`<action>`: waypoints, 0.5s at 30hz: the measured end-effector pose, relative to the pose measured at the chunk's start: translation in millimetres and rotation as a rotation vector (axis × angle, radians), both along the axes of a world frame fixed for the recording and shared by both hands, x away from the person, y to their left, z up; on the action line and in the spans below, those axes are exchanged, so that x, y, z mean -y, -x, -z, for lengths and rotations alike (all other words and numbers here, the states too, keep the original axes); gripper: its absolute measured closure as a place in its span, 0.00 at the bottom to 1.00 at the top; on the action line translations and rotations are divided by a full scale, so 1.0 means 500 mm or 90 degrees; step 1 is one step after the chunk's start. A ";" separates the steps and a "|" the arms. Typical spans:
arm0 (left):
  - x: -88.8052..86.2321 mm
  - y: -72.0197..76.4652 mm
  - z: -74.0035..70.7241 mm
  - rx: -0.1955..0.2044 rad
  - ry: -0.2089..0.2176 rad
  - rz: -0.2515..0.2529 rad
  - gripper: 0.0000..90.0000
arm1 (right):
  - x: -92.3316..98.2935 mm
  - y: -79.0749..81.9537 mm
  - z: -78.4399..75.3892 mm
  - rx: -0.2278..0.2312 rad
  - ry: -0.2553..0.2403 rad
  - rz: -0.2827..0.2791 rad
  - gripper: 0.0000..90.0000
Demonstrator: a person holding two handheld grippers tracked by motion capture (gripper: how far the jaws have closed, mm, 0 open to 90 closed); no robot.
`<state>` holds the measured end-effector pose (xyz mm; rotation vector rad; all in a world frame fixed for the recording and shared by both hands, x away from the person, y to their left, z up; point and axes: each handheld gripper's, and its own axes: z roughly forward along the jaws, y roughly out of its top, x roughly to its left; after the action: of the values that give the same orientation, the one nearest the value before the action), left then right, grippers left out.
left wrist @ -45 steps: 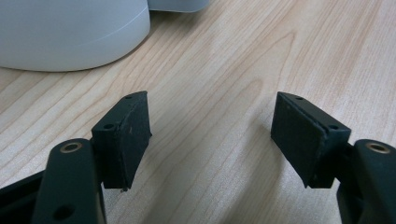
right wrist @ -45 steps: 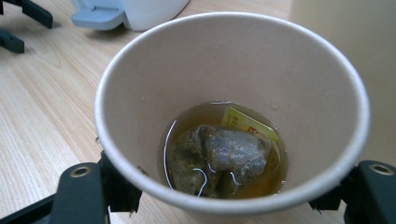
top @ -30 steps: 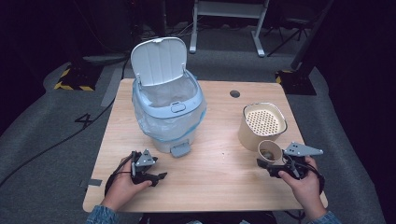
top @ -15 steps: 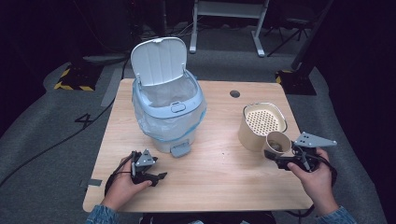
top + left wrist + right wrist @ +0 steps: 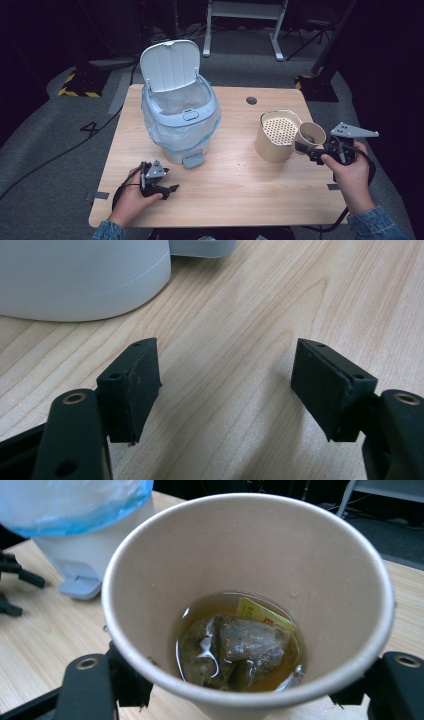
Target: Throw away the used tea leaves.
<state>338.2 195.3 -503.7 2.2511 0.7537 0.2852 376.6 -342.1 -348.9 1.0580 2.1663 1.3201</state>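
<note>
A pale blue plastic pedal bin stands open on the wooden table. Right of it, beside a tan strainer-topped canister, the right gripper clamps a tilted beige paper cup holding tea and a teabag. The left gripper rests spread.

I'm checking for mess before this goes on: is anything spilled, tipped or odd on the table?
Nothing is spilled. The paper cup clamped in the right tongs is tilted toward the strainer container, with tea and a soaked tea bag still inside. The bin stands upright, lid open.
</note>
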 end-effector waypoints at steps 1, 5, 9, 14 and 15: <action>0.000 0.000 0.000 0.000 0.000 0.000 0.31 | 0.000 0.000 0.000 0.000 0.000 0.000 0.33; 0.000 0.000 0.000 0.001 -0.001 -0.002 0.31 | 0.020 -0.032 -0.015 0.005 0.003 0.011 0.33; 0.000 0.000 0.000 0.000 0.000 -0.004 0.31 | 0.027 -0.046 -0.021 0.004 0.005 0.015 0.33; 0.000 0.000 0.000 0.000 0.001 -0.007 0.31 | 0.033 -0.070 -0.029 0.011 0.027 0.021 0.33; 0.000 0.000 0.000 -0.001 0.001 -0.007 0.31 | 0.034 -0.075 -0.030 0.015 0.033 0.022 0.33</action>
<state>338.2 195.4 -503.8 2.2471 0.7663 0.2889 414.1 -358.9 -333.9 1.0496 2.1441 1.2491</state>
